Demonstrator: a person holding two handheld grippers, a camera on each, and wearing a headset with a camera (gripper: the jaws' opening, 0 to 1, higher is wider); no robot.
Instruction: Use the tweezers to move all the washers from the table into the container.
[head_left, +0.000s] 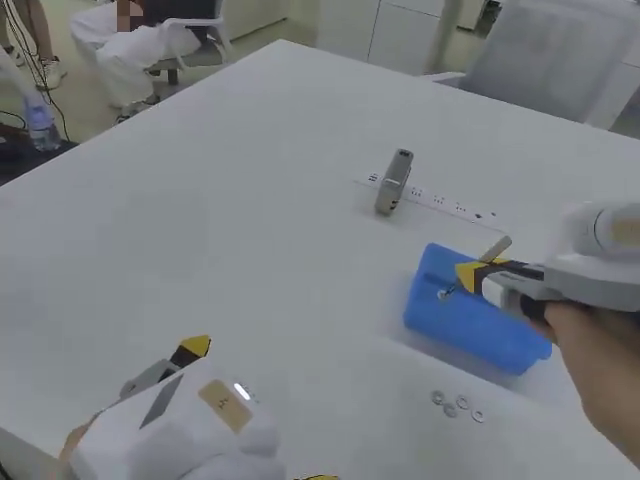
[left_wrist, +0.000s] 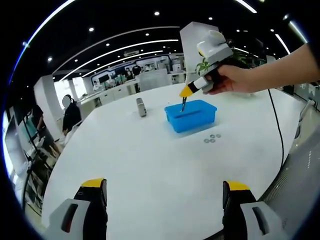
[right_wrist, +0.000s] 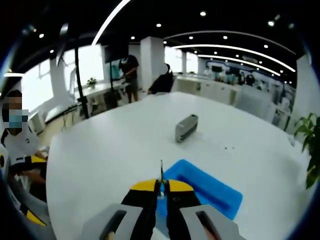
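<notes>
At the near left edge of the tabletop (head_left: 250, 200), the left hand-held gripper (left_wrist: 164, 184) has its jaws spread wide with nothing between them. Toward the far centre lies a small grey device (head_left: 393, 182); nearer and to its right sits the blue container (head_left: 470, 330), with three washers (head_left: 457, 405) loose on the tabletop just at its near side. At right, the right hand-held gripper (head_left: 472, 273) is pressed together on the tweezers (right_wrist: 161, 171), whose tips hang over the container; whether they carry a washer cannot be told.
</notes>
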